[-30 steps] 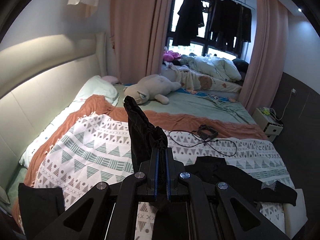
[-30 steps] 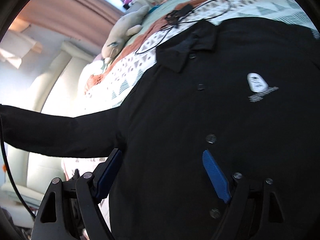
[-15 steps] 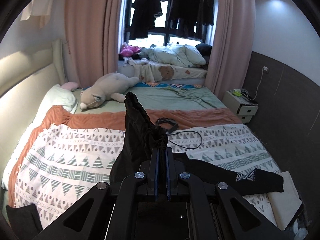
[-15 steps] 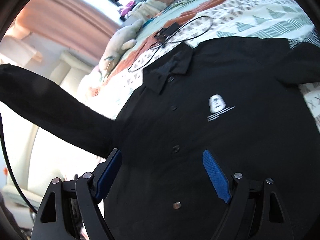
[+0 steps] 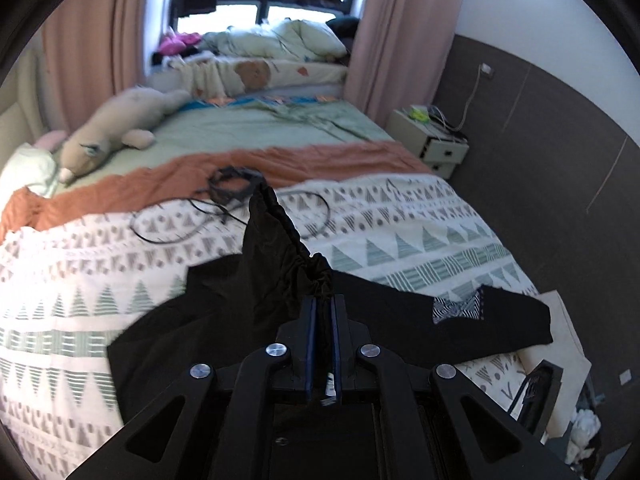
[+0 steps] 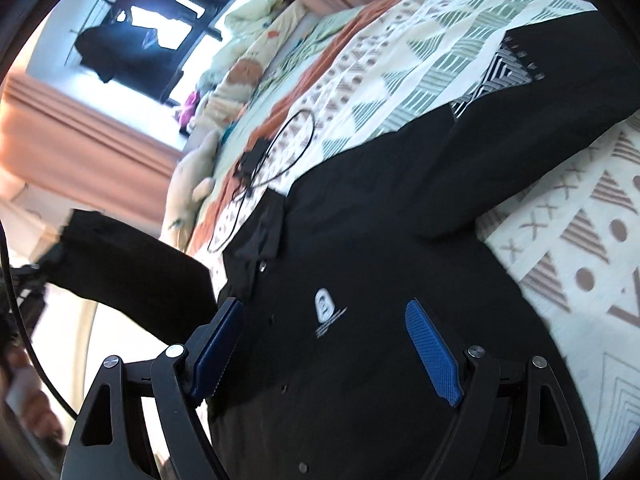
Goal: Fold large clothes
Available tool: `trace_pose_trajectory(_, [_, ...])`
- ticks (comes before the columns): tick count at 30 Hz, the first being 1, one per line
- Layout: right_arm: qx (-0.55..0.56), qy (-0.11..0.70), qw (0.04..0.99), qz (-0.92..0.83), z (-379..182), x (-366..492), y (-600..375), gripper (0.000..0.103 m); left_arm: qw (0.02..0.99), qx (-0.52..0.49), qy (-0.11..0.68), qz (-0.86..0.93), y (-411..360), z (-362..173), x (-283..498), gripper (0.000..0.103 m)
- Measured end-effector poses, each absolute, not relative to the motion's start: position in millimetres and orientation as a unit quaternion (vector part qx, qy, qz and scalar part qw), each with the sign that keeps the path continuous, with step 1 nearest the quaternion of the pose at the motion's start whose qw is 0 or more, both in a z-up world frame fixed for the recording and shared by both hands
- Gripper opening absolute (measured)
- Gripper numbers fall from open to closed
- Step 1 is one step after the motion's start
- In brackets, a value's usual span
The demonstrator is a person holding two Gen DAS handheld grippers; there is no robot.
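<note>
Black shirt (image 6: 380, 280): spread on patterned blanket (image 5: 400, 248), buttons up | left gripper (image 5: 321, 312): clamped on raised sleeve (image 5: 276, 248) | right gripper (image 6: 324, 344): fingers apart above chest logo (image 6: 325, 308)

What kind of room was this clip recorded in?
Almost certainly a home bedroom. A black shirt is spread on a bed covered by a patterned blanket, a plush toy lies near the head of the bed, and a small nightstand stands beside pink curtains at the window.
</note>
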State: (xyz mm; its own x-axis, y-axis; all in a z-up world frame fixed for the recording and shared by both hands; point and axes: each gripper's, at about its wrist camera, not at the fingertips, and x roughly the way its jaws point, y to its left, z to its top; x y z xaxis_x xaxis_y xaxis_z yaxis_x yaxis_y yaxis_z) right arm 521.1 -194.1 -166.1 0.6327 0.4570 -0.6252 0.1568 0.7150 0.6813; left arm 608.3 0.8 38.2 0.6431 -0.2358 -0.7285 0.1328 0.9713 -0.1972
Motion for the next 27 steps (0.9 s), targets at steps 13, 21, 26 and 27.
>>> trace_pose_trajectory(13, [0.403, 0.425, 0.811, -0.013, -191, 515, -254, 0.084, 0.889, -0.103, 0.423, -0.143, -19, -35, 581, 0.066])
trace_pose_trajectory(21, [0.417, 0.409, 0.811, -0.039, -199, 508, -282, 0.083, 0.893, -0.127, 0.427, -0.066, 26, -68, 539, 0.066])
trace_pose_trajectory(26, [0.436, 0.368, 0.821, -0.038, -197, 501, -305, 0.083, 0.895, -0.131, 0.426, -0.027, 45, -92, 518, 0.066])
trace_pose_trajectory(27, [0.443, 0.357, 0.822, -0.033, -197, 502, -309, 0.082, 0.895, -0.131, 0.426, -0.017, 49, -97, 515, 0.066])
